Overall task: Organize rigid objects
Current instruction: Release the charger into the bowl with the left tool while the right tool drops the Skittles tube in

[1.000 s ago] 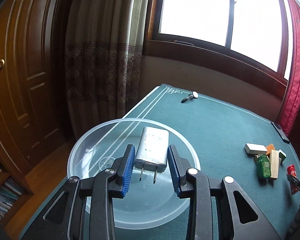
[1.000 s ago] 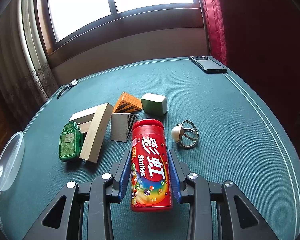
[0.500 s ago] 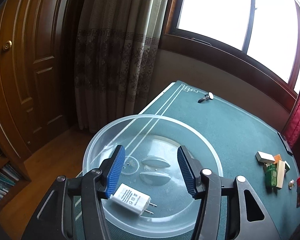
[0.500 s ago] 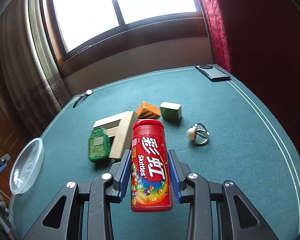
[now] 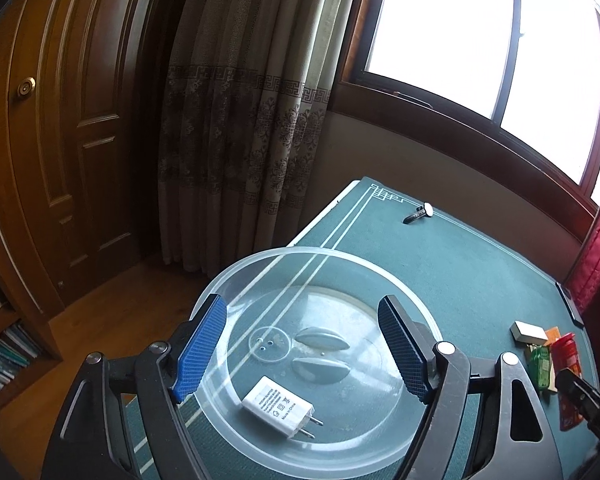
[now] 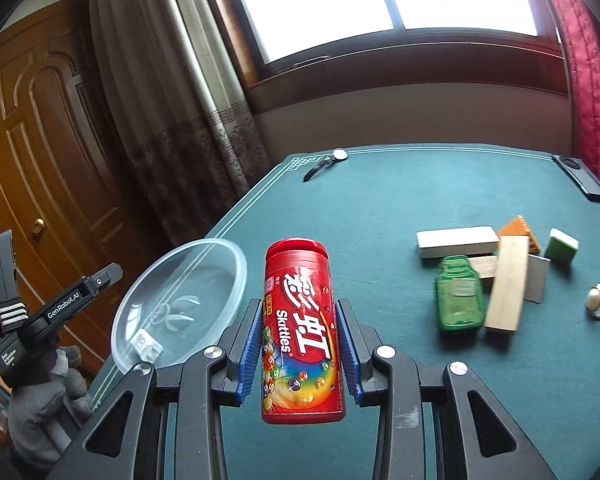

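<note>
Inside clear bowl (image 5: 260, 268), white charger (image 5: 278, 406)

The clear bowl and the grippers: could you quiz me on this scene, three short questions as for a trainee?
1. True or false: the white charger lies inside the clear bowl.
2. What does the right gripper hold? A) the green bottle B) the red Skittles can C) a wooden block
3. Fill in: the left gripper is ____, with nothing between its fingers.

Key: 1 true; 2 B; 3 open.
</note>
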Tool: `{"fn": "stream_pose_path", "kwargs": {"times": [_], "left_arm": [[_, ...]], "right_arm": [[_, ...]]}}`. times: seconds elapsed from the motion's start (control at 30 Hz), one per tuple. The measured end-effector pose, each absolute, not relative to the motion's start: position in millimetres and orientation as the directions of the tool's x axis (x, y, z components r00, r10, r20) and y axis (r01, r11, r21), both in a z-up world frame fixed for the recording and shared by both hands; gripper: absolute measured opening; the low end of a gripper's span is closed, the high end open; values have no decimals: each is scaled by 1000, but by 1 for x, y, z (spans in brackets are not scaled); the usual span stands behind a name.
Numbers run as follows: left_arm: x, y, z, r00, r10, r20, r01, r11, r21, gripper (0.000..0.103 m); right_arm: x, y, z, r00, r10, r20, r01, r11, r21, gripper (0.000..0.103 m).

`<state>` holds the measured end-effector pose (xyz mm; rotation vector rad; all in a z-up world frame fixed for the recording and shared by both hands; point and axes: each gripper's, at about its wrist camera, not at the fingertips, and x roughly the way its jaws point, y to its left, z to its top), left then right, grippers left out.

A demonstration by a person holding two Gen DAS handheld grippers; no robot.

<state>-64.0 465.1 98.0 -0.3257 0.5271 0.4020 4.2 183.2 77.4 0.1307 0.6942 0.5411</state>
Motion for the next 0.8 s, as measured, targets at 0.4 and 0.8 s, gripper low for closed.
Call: {"fn": "stream_pose_path", "kwargs": {"times": [0.4, 0.8], "left_arm": [[-63, 479, 92, 779, 300, -550, -490, 839, -237, 79], [-68, 490, 91, 770, 332, -545, -535, 801, -269, 87]], "right_arm": [[13, 268, 77, 560, 578, -593, -514, 804, 299, 38], [23, 295, 61, 512, 593, -621, -528, 788, 317, 48]]}}
